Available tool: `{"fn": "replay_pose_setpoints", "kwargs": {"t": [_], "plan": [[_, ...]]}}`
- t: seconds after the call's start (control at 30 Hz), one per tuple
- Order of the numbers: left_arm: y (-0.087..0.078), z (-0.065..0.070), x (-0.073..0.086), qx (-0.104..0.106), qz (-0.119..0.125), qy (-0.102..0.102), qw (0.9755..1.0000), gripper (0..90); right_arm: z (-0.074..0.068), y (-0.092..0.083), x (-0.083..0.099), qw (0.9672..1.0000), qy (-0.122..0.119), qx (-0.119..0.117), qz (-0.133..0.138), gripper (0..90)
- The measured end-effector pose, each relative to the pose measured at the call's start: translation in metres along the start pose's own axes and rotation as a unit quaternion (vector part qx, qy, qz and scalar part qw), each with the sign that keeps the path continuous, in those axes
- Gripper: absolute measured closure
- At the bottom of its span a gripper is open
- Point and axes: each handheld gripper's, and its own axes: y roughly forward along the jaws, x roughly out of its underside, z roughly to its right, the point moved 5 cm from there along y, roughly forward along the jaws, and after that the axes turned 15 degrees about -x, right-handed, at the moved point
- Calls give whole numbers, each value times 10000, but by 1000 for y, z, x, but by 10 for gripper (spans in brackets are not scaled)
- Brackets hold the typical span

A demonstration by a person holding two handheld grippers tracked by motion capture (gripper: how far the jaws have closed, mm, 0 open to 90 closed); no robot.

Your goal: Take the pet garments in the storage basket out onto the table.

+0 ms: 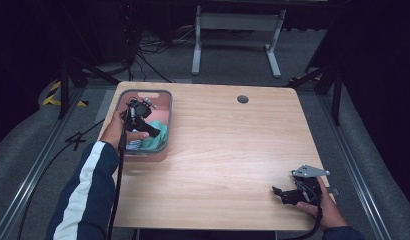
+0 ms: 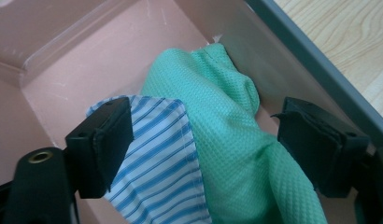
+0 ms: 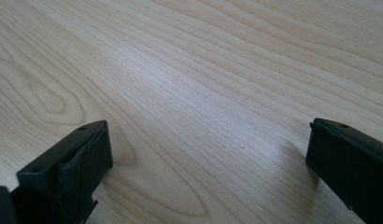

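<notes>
Left tool (image 2: pixel 203 140) is down inside the pink bin (image 2: pixel 77 60), jaws spread wide apart and clamped on nothing. Right between those jaws sits the cloth: the green cloth (image 2: pixel 227 126), a waffle-textured piece, bunches up through the middle of the gap and runs toward the right-hand jaw, while the blue striped cloth (image 2: pixel 157 172) lies against the inner face of the left-hand jaw, tucked partly under the green one. Whether either pad actually presses the fabric, I cannot tell; there is open gap on the green side. Behind the cloths, bare pink floor and the bin's far wall, with the grey rim (image 2: pixel 320 70) running along the right and wood beyond it.

From the high view, the left tool (image 1: pixel 143 125) hangs over the bin (image 1: pixel 165 152) at the worktop's (image 1: pixel 233 145) far left corner, the green cloth (image 1: pixel 158 140) showing just under it, the hand (image 1: pixel 115 132) at the bin's near left edge.

Over to the right tool (image 3: pixel 208 168): jaws wide apart, nothing between them but bare wood grain. In the high view, the right tool (image 1: pixel 283 192) lies low at the near right corner, well apart from the bin and its cloths.
</notes>
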Motion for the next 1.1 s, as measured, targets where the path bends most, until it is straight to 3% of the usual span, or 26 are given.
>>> {"fn": "replay_pose_setpoints", "kwargs": {"t": [0.17,0.33,0.53,0.6,0.7,0.87,1.0,1.1], "plan": [[21,0,2,-47,-461,-46,9989,183,0,0,0,10000,0,0,0,6],[37,2,7,18,-957,-23,9954,187,0,0,0,10000,0,2,0,6],[45,2,7,36,-1215,53,9926,366,0,0,0,10000,-1,2,-1,6],[49,3,8,60,-1333,160,9909,425,0,0,0,10000,0,2,0,6],[51,5,8,175,-1420,256,9894,521,0,0,0,10000,-1,3,-1,6],[52,6,7,295,-1376,366,9894,724,0,0,0,10000,1,3,-1,6],[51,3,9,301,-1372,409,9892,818,0,0,0,10000,0,4,-2,6],[49,-1,11,204,-1244,416,9912,832,0,0,0,10000,-1,2,-1,6]]}}
